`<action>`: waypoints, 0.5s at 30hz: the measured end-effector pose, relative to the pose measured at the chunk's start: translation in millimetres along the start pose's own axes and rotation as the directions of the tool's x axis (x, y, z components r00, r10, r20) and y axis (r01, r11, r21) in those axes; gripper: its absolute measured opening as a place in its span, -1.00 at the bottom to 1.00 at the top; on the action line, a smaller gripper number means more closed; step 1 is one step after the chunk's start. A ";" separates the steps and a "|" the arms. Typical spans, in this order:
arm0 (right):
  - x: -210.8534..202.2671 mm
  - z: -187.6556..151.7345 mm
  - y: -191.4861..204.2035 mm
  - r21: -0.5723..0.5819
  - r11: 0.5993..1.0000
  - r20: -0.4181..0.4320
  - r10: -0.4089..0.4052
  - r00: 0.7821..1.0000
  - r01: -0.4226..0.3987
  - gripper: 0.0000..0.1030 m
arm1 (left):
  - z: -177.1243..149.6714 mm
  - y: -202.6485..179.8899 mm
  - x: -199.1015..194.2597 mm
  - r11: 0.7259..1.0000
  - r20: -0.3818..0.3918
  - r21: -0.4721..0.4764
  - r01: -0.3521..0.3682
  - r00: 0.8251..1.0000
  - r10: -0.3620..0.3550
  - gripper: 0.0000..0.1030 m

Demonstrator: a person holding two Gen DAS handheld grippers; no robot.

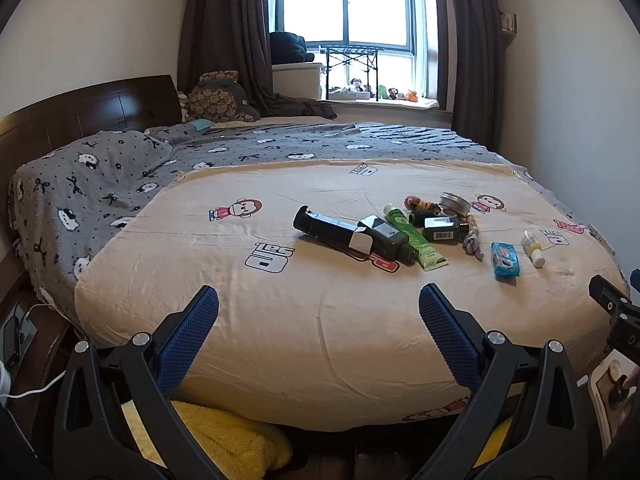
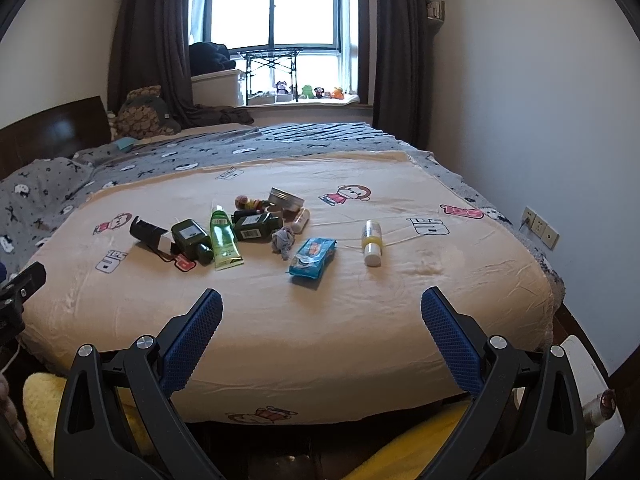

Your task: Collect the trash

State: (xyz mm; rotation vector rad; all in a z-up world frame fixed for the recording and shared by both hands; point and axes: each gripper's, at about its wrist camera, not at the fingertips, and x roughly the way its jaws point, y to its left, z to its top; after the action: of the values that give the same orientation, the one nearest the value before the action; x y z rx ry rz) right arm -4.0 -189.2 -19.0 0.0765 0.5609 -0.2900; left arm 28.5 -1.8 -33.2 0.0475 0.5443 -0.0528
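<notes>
Loose items lie on the beige cartoon-print bedspread [image 1: 280,320] [image 2: 440,264]: a black box [image 1: 324,228] [image 2: 146,234], dark green bottles [image 1: 386,240] [image 2: 192,238], a green tube [image 1: 416,240] [image 2: 222,240], a second dark bottle [image 1: 442,229] [image 2: 256,226], a round metal tin [image 1: 454,203] [image 2: 285,199], a blue wipes pack [image 1: 505,258] [image 2: 312,257] and a small white-yellow bottle [image 1: 532,247] [image 2: 371,242]. My left gripper [image 1: 319,304] is open and empty, short of the pile. My right gripper [image 2: 321,306] is open and empty, near the bed's front edge.
A grey patterned blanket [image 1: 120,172] and a dark headboard [image 1: 80,112] are at the left. A window sill with toys [image 2: 308,94] is at the back. A yellow towel [image 1: 208,436] lies below the bed edge. Wall sockets [image 2: 540,226] are at the right.
</notes>
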 end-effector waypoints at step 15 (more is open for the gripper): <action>87.0 -26.7 -4.5 0.008 1.000 -0.090 0.016 0.996 -0.016 0.94 | -31.5 -10.7 94.3 0.999 -0.154 0.031 0.034 0.988 -0.029 0.84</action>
State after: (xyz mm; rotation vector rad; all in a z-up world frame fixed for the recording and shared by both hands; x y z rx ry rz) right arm 51.2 -211.3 -88.1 0.1013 0.6482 -0.2741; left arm 92.1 -14.2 -109.3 0.0758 0.6987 -0.0891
